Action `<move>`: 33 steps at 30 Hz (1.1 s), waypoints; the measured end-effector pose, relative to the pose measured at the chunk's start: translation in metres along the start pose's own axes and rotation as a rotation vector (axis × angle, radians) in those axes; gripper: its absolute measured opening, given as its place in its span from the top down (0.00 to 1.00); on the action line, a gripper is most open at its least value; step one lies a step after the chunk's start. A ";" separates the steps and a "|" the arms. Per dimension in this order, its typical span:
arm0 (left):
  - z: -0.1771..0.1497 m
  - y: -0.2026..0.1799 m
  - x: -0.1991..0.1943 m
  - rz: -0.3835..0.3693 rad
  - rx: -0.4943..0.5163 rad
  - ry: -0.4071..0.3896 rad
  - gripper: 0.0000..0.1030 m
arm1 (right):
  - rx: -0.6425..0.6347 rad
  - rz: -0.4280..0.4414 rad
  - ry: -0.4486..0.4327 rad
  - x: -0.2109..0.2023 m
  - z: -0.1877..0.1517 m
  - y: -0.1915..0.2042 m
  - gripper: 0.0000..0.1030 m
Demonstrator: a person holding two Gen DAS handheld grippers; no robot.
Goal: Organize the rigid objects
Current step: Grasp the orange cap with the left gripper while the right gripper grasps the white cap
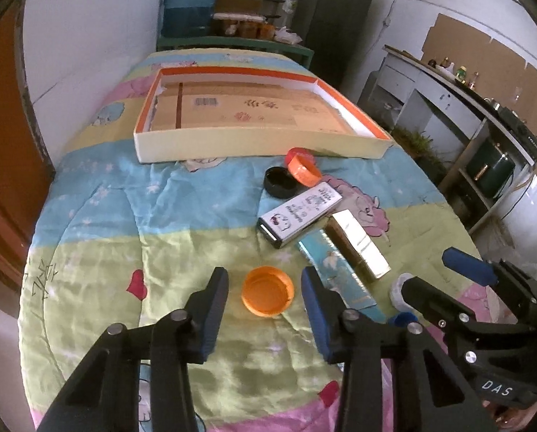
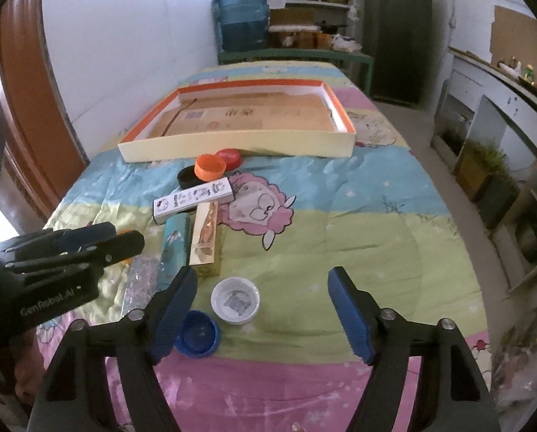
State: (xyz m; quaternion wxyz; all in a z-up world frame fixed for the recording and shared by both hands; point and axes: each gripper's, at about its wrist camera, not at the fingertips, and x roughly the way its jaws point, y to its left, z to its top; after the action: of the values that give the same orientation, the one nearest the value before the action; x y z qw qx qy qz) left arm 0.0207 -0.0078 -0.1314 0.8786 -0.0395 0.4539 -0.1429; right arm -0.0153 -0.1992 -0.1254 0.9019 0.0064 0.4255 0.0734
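- The left gripper hangs over the cartoon-print quilt, jaws apart on either side of an orange cap lying open side up; the pads do not touch it.
- Just right of that cap lie a teal box and a gold box, side by side and touching; a white printed box sits beyond them.
- Farther back, a black cap, a second orange cap and a red cap cluster before the shallow orange-rimmed cardboard tray.
- The right gripper has its jaws wide apart around a white cap, clear of it; a blue cap lies beside the left pad.
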 end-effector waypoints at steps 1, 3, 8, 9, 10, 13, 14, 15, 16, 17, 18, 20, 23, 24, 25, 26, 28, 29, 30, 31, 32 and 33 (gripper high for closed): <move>0.000 0.002 0.001 -0.006 -0.005 0.007 0.59 | 0.002 0.005 0.005 0.001 0.000 0.001 0.27; 0.000 0.003 0.005 -0.007 -0.005 0.018 0.59 | 0.000 0.009 0.012 0.005 -0.001 0.002 0.27; -0.003 -0.007 0.005 0.020 0.050 0.010 0.60 | -0.010 -0.001 0.029 0.011 -0.002 0.004 0.27; -0.004 -0.008 0.005 0.025 0.058 0.007 0.61 | -0.011 -0.002 0.033 0.012 -0.002 0.004 0.27; -0.004 -0.008 0.005 0.031 0.065 0.003 0.62 | -0.011 -0.002 0.037 0.013 -0.003 0.004 0.27; -0.006 -0.008 0.004 0.041 0.069 -0.008 0.66 | -0.015 0.003 0.058 0.019 -0.004 0.005 0.36; -0.009 -0.009 0.003 0.044 0.065 -0.013 0.69 | -0.015 0.012 0.066 0.021 -0.005 0.005 0.38; -0.009 -0.008 0.003 0.047 0.060 -0.017 0.70 | -0.015 0.014 0.071 0.023 -0.005 0.005 0.39; -0.010 -0.006 0.003 0.045 0.054 -0.021 0.70 | -0.021 0.007 0.068 0.023 -0.005 0.006 0.44; -0.011 -0.006 0.003 0.041 0.051 -0.023 0.70 | -0.031 -0.001 0.065 0.023 -0.005 0.007 0.54; -0.011 -0.005 0.002 0.040 0.049 -0.025 0.70 | -0.040 -0.003 0.067 0.023 -0.005 0.008 0.58; -0.011 -0.005 0.002 0.042 0.048 -0.030 0.70 | -0.051 0.001 0.068 0.022 -0.006 0.009 0.66; -0.011 -0.005 0.003 0.045 0.053 -0.031 0.70 | -0.060 0.008 0.068 0.021 -0.006 0.010 0.70; -0.012 -0.005 0.003 0.043 0.050 -0.031 0.70 | -0.061 0.006 0.066 0.020 -0.006 0.011 0.70; -0.011 -0.004 0.003 0.040 0.046 -0.031 0.70 | -0.060 0.005 0.063 0.020 -0.005 0.011 0.70; -0.012 -0.005 0.002 0.039 0.042 -0.032 0.70 | -0.058 0.006 0.062 0.019 -0.005 0.010 0.70; -0.012 -0.003 0.002 0.037 0.034 -0.031 0.70 | -0.055 0.008 0.057 0.018 -0.004 0.010 0.70; -0.011 -0.002 0.002 0.036 0.029 -0.031 0.70 | -0.054 0.007 0.053 0.017 -0.004 0.010 0.70; -0.011 -0.001 0.001 0.035 0.026 -0.031 0.70 | -0.053 0.007 0.049 0.016 -0.004 0.009 0.70; -0.010 0.000 0.000 0.033 0.022 -0.033 0.70 | -0.052 0.009 0.045 0.014 -0.003 0.009 0.70; -0.009 0.001 -0.001 0.031 0.019 -0.036 0.70 | -0.049 0.011 0.038 0.013 -0.002 0.008 0.70; -0.007 0.001 -0.003 0.031 0.019 -0.041 0.70 | -0.045 0.014 0.032 0.011 -0.002 0.007 0.70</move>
State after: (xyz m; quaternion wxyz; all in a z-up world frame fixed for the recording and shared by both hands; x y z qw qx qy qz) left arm 0.0136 -0.0052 -0.1334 0.8903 -0.0270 0.4348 -0.1326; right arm -0.0108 -0.1907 -0.1342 0.8945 -0.0124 0.4380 0.0894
